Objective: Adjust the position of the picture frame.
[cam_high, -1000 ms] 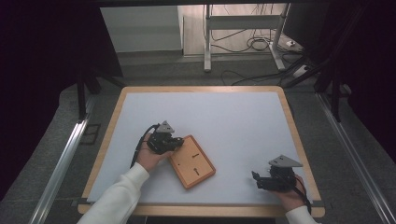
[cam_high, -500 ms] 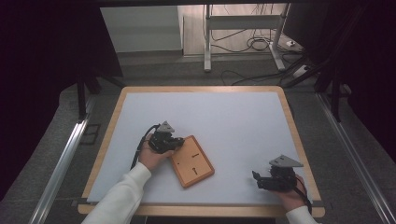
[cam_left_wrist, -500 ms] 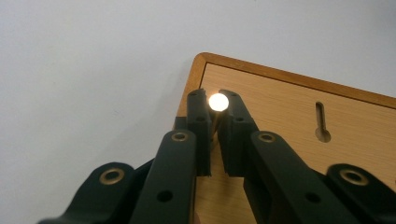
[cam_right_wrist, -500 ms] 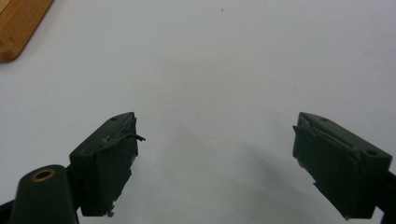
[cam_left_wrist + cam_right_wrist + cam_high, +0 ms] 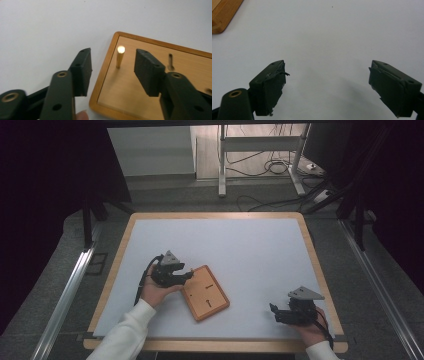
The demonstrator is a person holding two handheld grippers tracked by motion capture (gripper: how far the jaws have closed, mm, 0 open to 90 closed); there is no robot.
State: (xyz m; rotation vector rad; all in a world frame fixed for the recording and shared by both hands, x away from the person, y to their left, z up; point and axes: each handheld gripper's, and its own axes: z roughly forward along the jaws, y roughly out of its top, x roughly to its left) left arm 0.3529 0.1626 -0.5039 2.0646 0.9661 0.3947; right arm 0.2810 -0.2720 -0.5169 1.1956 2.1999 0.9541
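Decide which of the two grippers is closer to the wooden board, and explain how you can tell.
The left gripper: its jaws reach the wooden board beside the upright brass pin, while the right gripper sits apart over the bare white table.

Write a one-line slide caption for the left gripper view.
Left gripper, jaws just opened, frames an upright brass peg standing free on the wooden board.

My right gripper view clips the wooden board (image 5: 222,15) down to one corner at the top left. In my left gripper view its far end runs off the right edge, and a dark mark (image 5: 208,91) there is too blurred to read.
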